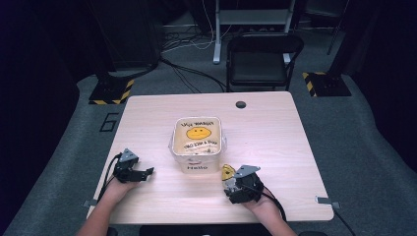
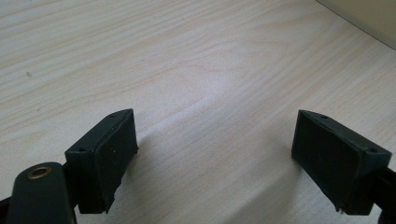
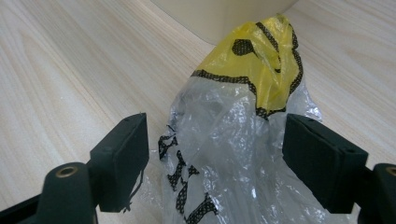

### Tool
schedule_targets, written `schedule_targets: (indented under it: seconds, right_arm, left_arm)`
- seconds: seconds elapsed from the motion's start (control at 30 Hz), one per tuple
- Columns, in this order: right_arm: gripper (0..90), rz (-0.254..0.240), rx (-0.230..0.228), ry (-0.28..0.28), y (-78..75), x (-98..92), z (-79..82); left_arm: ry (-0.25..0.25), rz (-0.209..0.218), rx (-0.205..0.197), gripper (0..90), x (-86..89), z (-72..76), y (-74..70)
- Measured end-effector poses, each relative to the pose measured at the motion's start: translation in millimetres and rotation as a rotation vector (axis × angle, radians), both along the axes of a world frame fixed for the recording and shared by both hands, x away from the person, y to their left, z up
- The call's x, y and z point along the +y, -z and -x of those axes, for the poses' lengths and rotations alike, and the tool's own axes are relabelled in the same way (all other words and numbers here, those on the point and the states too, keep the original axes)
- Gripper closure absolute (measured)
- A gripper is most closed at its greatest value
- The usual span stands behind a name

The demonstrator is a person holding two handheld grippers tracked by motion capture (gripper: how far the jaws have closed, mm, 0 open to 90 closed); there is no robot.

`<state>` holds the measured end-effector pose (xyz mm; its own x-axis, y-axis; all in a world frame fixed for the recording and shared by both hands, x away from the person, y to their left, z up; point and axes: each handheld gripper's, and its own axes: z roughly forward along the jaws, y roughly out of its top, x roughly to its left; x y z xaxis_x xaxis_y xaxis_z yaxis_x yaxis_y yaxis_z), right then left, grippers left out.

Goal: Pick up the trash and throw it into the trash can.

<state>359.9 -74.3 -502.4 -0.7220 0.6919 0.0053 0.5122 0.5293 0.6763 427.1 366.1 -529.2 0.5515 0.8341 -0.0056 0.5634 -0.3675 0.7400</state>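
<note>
A crumpled plastic bag [image 3: 233,126], clear with black print and a yellow patch on top, lies on the wooden table [image 1: 275,142]. My right gripper [image 3: 215,156] is open, one jaw on each side of the bag. In the high view the bag [image 1: 226,171] shows as a small yellow lump just ahead of the right gripper [image 1: 229,181]. A clear tub [image 1: 196,167], lined with a smiley-face bag, stands at the table's middle. At the near left my left gripper [image 1: 146,172] rests open over bare wood, and between its jaws the left gripper [image 2: 215,154] has nothing.
A black grommet [image 1: 240,104] sits near the table's far edge. A black folding chair [image 1: 263,59] stands behind the table. Two stand bases with yellow-black stripes [image 1: 112,91] [image 1: 325,83] and cables lie on the grey floor.
</note>
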Motion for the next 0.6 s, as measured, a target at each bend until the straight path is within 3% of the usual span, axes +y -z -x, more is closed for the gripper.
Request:
schedule_targets:
  seconds: [0.23,0.6]
  right_arm:
    - [29.5,0.025,0.000,-0.006,5.2,-0.8,-1.2]
    - [52.2,0.003,0.018,0.010,0.9,-8.8,-4.1]
  left_arm:
    - [0.000,0.000,0.000,14.1,0.0,0.0,0.0]
    - [0.000,0.000,0.000,14.1,0.0,0.0,0.0]
